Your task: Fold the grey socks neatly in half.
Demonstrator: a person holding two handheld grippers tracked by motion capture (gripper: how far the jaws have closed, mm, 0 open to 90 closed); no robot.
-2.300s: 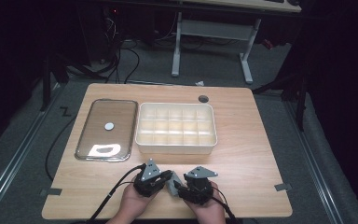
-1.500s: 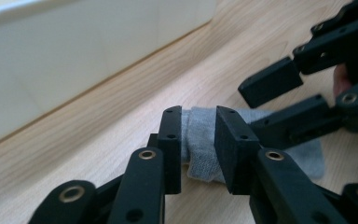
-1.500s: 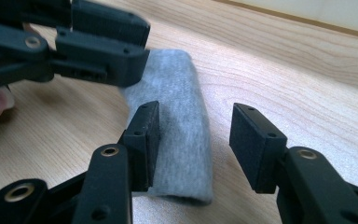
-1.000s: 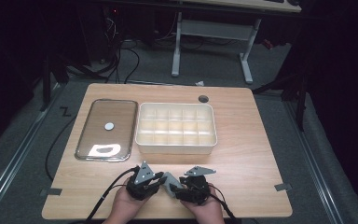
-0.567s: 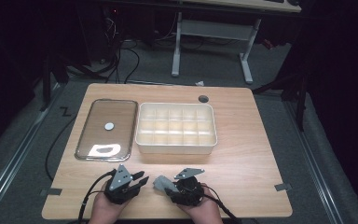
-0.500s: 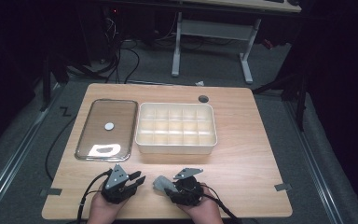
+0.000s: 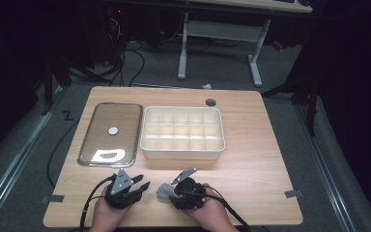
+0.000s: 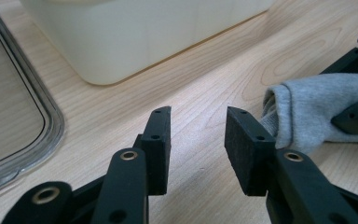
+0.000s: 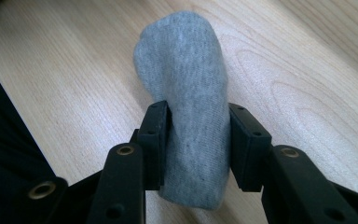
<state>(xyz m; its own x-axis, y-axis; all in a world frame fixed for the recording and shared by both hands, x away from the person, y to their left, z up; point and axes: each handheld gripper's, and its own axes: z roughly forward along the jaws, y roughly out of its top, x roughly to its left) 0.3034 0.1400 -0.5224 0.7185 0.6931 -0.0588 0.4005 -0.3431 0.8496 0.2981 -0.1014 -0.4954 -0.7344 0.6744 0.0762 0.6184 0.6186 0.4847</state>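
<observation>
The tabletop (image 7: 251, 159) is light wood with wavy grain lines. On it, far from the person, sits a cream plastic box (image 7: 182, 133). It is a rectangle with round corners, and thin walls cut its inside into many small square cells. Just beside the box, on its left in the high view, lies a flat lid (image 7: 111, 133). The lid is see-through with a shiny rim, round corners and a small white knob in the middle. Box and lid are close but a thin strip of wood shows between them. A small dark round hole (image 7: 210, 102) sits in the wood behind the box.

Near the front edge is a grey sock (image 9: 193, 116). It is soft, knitted and bunched into a fat roll with a round end. The right hand-held gripper (image 9: 196, 144) grasps the sock: its two black flat pads squeeze the sock from both sides. The sock's round end pokes out past the pads, over the wood.

The left hand-held gripper (image 8: 198, 140) is released. Its jaws have just been opening, and bare wood shows between them. The sock is just beside its one pad. Nothing stands between the sock and the box.
</observation>
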